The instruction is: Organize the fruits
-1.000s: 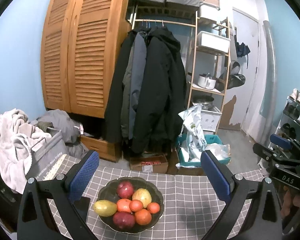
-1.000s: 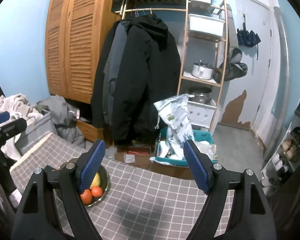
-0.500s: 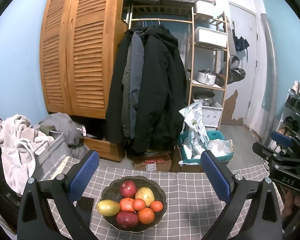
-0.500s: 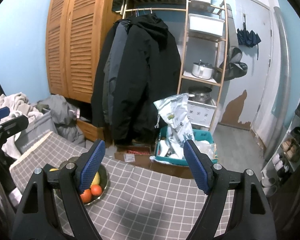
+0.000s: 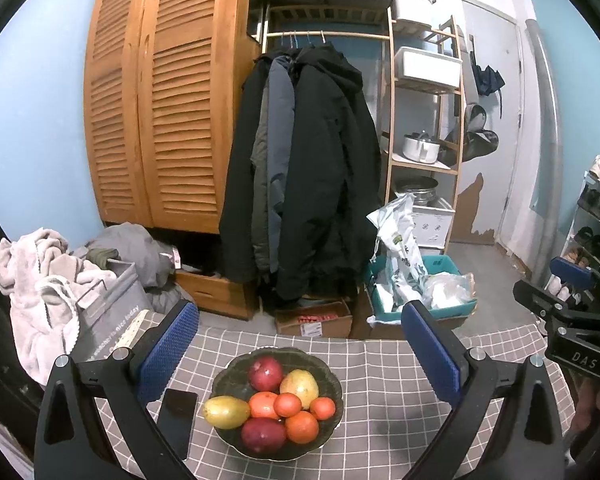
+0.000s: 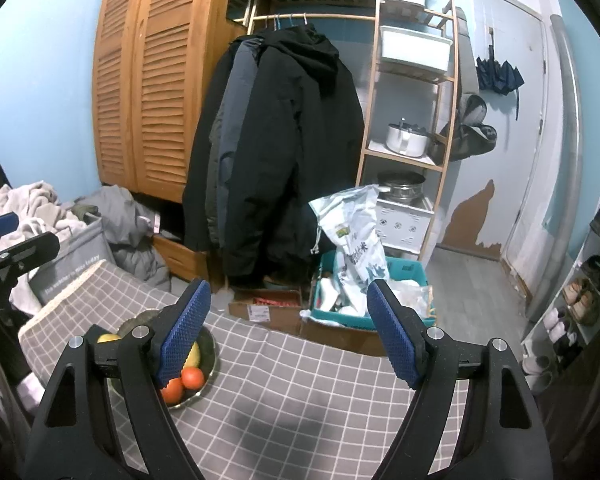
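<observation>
Left gripper [image 5: 300, 350]: black frame, blue ribbed fingers [image 5: 168, 350] spread wide and released, nothing between them; it hangs above the near side of the bowl.
Right gripper [image 6: 288, 330]: same build, fingers [image 6: 392, 336] spread wide and released, empty, over bare cloth to the right of the bowl.
Bowl: dark scalloped bowl [image 5: 332, 376] sits on the bench, near its left part and close to the far edge.
Fruit: two dark red apples [image 5: 265, 373], one at the far side and one at the near side of the bowl; a yellow-green mango [image 5: 225, 412] at its left rim; a yellow-red mango [image 5: 300, 383] right of centre; small round oranges [image 5: 302, 426] fill the middle and right. All lie touching in one heap.
Bench: grey cloth with white grid lines [image 5: 380, 420] covers it.
Phone: flat black phone [image 5: 178, 420] lies just left of the bowl.
Beyond the bench: dark hanging coats [image 5: 312, 168] and a louvred wooden wardrobe [image 5: 160, 112].
</observation>
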`<move>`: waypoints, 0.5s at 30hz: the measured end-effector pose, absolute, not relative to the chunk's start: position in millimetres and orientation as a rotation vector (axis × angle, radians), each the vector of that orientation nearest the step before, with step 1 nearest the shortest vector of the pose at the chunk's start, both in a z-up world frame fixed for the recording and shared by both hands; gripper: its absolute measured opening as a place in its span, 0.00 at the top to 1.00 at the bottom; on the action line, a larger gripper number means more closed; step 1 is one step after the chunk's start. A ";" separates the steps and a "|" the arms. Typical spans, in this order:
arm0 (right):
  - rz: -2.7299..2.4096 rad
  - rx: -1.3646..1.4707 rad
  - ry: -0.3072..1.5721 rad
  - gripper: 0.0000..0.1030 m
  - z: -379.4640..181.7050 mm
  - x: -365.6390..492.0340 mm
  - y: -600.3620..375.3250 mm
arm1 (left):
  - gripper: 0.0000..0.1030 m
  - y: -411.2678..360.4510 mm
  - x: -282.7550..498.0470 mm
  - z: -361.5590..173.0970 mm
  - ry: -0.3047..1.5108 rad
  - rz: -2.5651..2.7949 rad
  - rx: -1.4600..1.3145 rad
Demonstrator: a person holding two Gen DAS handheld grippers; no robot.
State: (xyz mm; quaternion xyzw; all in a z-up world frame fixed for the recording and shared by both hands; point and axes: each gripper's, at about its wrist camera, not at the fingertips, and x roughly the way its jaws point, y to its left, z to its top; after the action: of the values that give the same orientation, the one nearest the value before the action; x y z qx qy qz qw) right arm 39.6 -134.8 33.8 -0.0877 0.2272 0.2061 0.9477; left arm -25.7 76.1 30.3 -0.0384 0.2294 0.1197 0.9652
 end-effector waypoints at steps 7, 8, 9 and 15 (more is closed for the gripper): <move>0.418 -0.179 0.462 0.23 34.0 39.2 -134.0 | 0.01 77.3 -25.2 29.9 0.470 0.245 -0.076; 0.418 -0.180 0.462 0.23 34.1 39.4 -133.9 | 0.01 77.2 -25.4 30.0 0.469 0.245 -0.076; 0.418 -0.180 0.462 0.23 34.1 39.4 -133.9 | 0.01 77.8 -25.3 30.0 0.470 0.245 -0.077; 0.419 -0.180 0.463 0.23 34.4 39.4 -133.9 | 0.01 78.0 -25.1 30.0 0.471 0.245 -0.077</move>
State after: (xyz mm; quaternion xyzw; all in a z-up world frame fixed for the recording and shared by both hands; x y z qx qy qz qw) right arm 39.4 -133.9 34.4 -0.0882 0.2274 0.2057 0.9477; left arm -25.1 78.0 30.0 -0.0381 0.2328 0.1210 0.9642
